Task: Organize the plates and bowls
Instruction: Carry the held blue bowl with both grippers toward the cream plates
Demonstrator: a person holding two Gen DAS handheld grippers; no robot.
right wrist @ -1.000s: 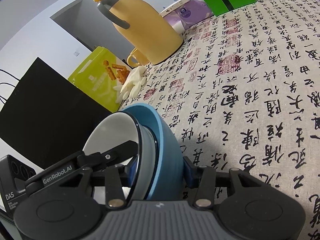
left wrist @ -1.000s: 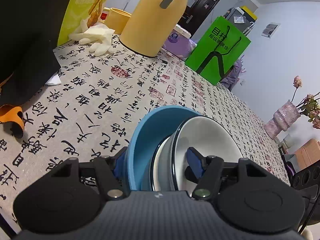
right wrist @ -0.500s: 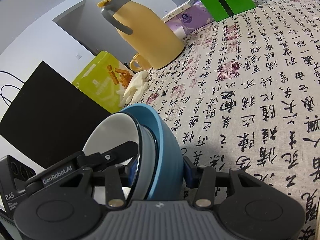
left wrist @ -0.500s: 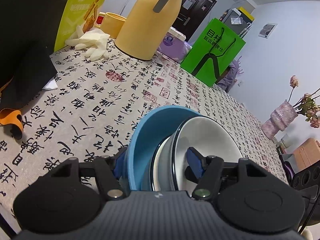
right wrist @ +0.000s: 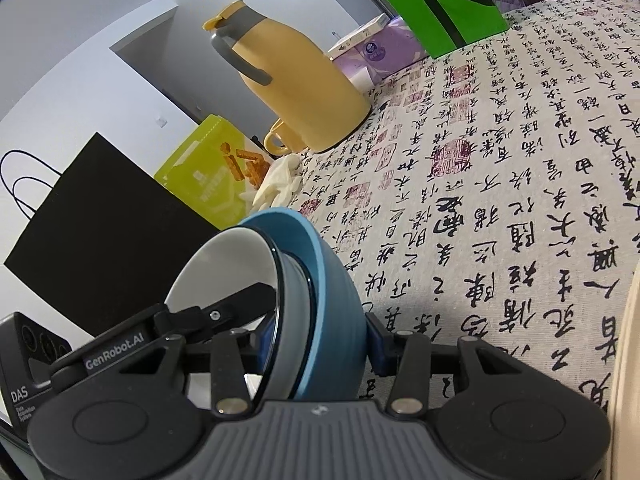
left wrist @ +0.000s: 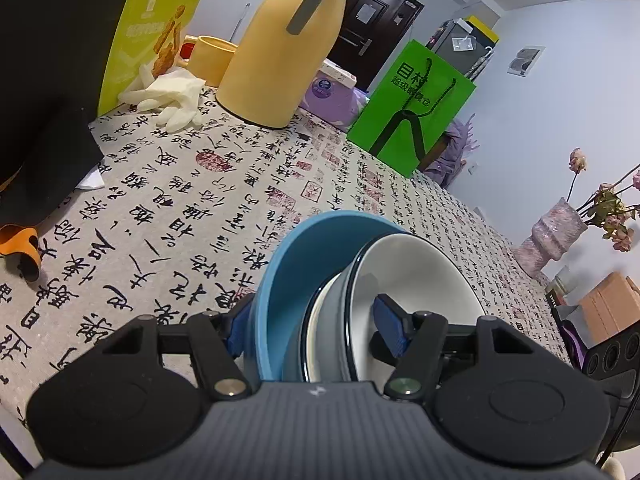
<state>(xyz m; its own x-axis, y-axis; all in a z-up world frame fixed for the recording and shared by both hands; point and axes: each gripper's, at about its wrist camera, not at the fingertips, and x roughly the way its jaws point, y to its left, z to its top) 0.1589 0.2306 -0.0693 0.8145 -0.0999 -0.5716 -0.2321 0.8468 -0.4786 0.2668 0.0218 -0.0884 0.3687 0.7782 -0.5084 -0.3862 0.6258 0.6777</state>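
Left wrist view: the left gripper (left wrist: 316, 330), jaws part open, clamps the nested bowl stack (left wrist: 352, 296) in front of the yellow thermos (left wrist: 280, 52).

Right wrist view: the right gripper (right wrist: 320, 344), narrower, clamps the stack's opposite rim, with the thermos beyond it.

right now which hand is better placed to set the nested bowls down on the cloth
Neither alone: left tool and right tool each clamp opposite sides of the nested bowls, blue bowl outermost, above the tablecloth. If pressed, left: bare cloth lies straight ahead of it.
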